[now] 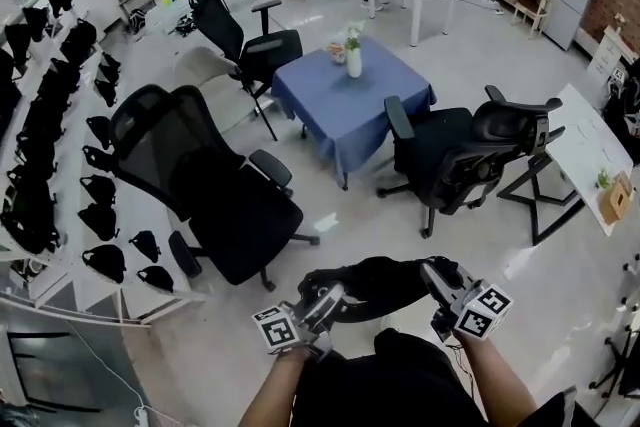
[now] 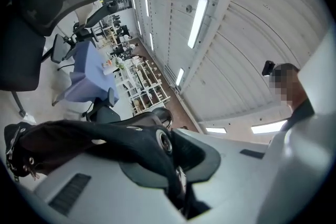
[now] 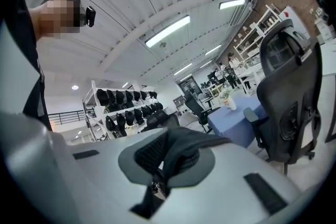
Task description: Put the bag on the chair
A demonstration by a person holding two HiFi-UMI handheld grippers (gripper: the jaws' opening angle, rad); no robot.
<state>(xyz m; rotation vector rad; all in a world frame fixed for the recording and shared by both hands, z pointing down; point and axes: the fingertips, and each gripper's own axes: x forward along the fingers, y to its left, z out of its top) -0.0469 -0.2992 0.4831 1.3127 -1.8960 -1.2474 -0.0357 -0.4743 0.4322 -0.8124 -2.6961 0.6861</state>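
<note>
At six o'clock in the head view, the left gripper is clamped shut on one end of the black bag, which is slung across to the right gripper, pinched tight on the other end. This looks like the carrying step. Next move: swing it to the nearest chair at ten o'clock and lower it onto the seat.

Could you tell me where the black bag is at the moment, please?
The bag hangs at the head view's bottom centre, held by the left gripper and right gripper, below and right of the nearest black chair.
</note>
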